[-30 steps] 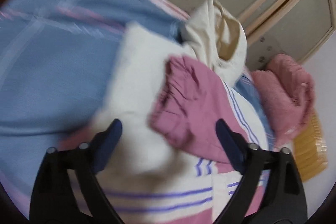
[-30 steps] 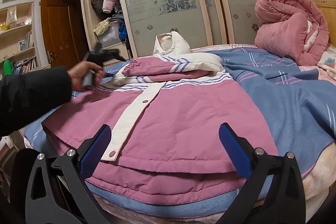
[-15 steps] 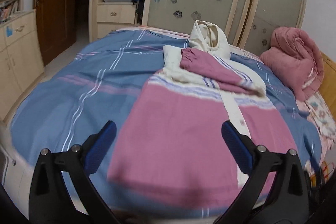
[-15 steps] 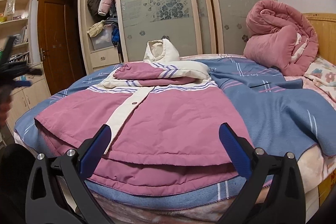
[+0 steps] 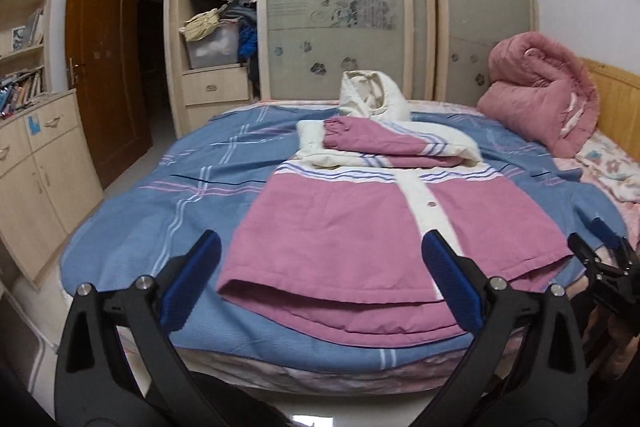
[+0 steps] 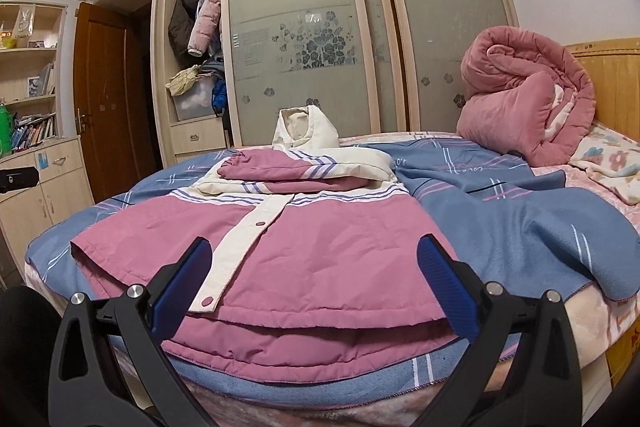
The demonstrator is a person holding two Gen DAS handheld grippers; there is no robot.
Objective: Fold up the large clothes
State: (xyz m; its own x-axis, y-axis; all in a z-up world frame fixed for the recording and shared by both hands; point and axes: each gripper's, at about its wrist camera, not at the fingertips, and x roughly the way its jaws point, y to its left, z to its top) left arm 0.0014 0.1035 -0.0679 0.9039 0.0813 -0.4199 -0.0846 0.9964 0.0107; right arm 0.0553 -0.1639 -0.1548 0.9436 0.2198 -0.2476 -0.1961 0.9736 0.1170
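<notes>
Jacket [image 5: 392,223] is lying sleeves-folded, hem reaching the bed's [image 5: 168,227] near edge; bare blanket is spreading left. Left tongs [image 5: 320,283] and right tongs [image 6: 316,283] are hanging released, grasping nothing.

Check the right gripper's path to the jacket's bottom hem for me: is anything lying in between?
Nothing visible. The right gripper is open, and the pink jacket has its hem directly beyond its fingers, with nothing lying on that stretch of the blue bedspread.
</notes>
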